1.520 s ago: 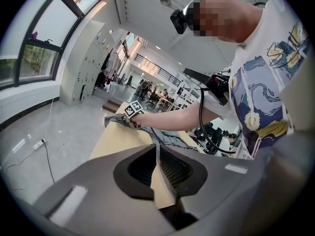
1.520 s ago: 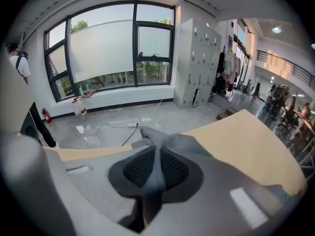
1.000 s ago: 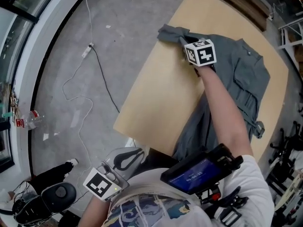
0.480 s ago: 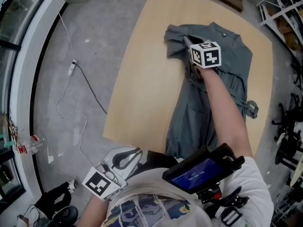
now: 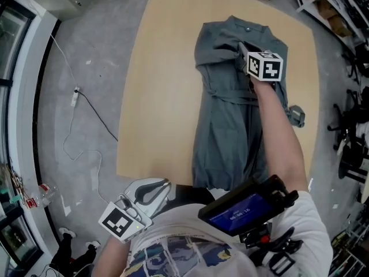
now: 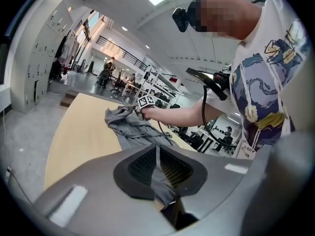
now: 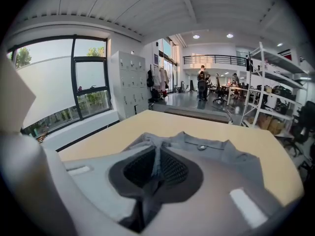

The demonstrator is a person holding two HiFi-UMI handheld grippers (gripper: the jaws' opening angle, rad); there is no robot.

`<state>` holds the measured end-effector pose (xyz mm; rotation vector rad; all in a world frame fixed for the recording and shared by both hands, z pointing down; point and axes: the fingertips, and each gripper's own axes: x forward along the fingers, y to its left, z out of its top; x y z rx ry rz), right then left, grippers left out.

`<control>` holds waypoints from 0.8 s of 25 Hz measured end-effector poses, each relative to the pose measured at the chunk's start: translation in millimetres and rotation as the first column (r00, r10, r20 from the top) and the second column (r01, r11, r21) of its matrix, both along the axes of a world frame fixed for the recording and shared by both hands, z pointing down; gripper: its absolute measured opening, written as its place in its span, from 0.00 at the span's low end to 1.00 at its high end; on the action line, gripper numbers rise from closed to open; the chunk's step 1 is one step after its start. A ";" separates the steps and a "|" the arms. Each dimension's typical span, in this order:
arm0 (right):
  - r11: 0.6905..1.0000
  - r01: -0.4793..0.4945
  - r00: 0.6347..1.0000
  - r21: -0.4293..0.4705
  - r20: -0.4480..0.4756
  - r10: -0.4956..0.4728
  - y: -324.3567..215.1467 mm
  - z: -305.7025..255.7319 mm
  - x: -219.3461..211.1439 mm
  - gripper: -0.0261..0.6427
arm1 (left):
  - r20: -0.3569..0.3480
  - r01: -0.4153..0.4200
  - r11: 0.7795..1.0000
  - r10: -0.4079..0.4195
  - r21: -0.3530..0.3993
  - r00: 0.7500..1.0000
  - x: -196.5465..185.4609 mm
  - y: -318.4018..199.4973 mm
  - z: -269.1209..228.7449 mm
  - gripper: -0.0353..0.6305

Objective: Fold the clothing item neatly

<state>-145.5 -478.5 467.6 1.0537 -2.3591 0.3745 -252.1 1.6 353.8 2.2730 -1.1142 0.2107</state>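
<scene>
A grey button-front garment [image 5: 225, 126] lies lengthwise on the tan table [image 5: 161, 68], collar at the far end and hem at the near edge. My right gripper [image 5: 242, 48] is over its upper part, shut on a fold of the cloth just below the collar; in the right gripper view [image 7: 157, 168] grey fabric is pinched between the jaws, with the collar [image 7: 206, 144] beyond. My left gripper [image 5: 164, 184] is low at the table's near edge. In the left gripper view [image 6: 160, 173] it is shut on a strip of the same grey cloth.
A cable and power strip [image 5: 75, 97] lie on the grey floor left of the table. Shelving [image 5: 346, 10] and chairs [image 5: 351, 137] stand to the right. A black device with a blue screen [image 5: 242, 209] hangs at the person's chest.
My right gripper has carried the sleeve from the garment's left side rightward over the body, so the garment now looks narrower. The left gripper has stayed at the near edge.
</scene>
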 end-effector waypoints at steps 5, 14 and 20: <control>0.997 -0.082 0.997 -0.008 -0.003 0.082 -11.3 2.6 50.2 0.09 | -0.007 -0.040 0.999 0.040 -0.002 0.999 12.5 -7.4 -1.4 0.10; 0.972 -0.227 0.974 -0.059 -0.013 0.227 -28.4 24.2 135.6 0.09 | -0.017 -0.098 0.995 0.097 -0.021 0.995 31.3 -19.1 3.5 0.10; 0.931 -0.333 0.942 -0.153 -0.003 0.336 -29.0 60.3 174.6 0.09 | -0.003 -0.112 0.993 0.112 -0.024 0.994 32.0 -26.5 6.3 0.10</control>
